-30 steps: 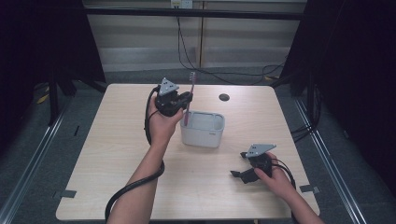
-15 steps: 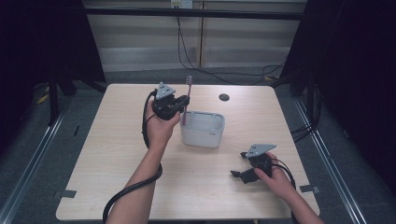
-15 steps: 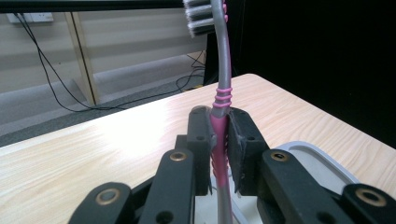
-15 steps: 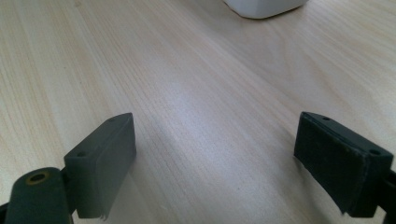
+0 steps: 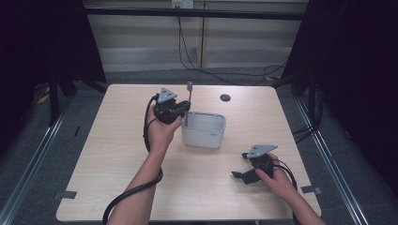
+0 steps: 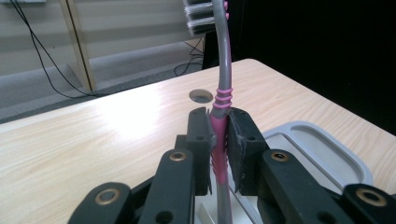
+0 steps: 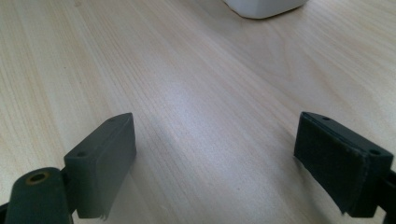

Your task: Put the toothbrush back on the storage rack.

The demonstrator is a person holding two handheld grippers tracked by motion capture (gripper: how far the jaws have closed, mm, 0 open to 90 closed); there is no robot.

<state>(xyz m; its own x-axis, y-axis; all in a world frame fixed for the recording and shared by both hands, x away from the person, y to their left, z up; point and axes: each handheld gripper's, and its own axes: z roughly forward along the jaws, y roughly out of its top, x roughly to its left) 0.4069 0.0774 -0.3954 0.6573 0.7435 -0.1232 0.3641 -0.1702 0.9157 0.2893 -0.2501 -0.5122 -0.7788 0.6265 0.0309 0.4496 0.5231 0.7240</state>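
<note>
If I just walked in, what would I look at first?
Probably the pink and grey toothbrush, standing upright with its bristles on top, pinched in the left hand-held gripper at the left rim of the white holder mid-table. Next, the right hand-held gripper, resting on the wooden table near its front right corner, jaws wide open with nothing between them.

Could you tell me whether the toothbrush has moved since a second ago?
Yes. The left gripper has carried the toothbrush slightly towards the table's left edge, to the left rim of the white container.

A lab: bare table [image 5: 117, 187], black curtains [image 5: 356, 70], trailing cables [image 5: 197, 56].
</note>
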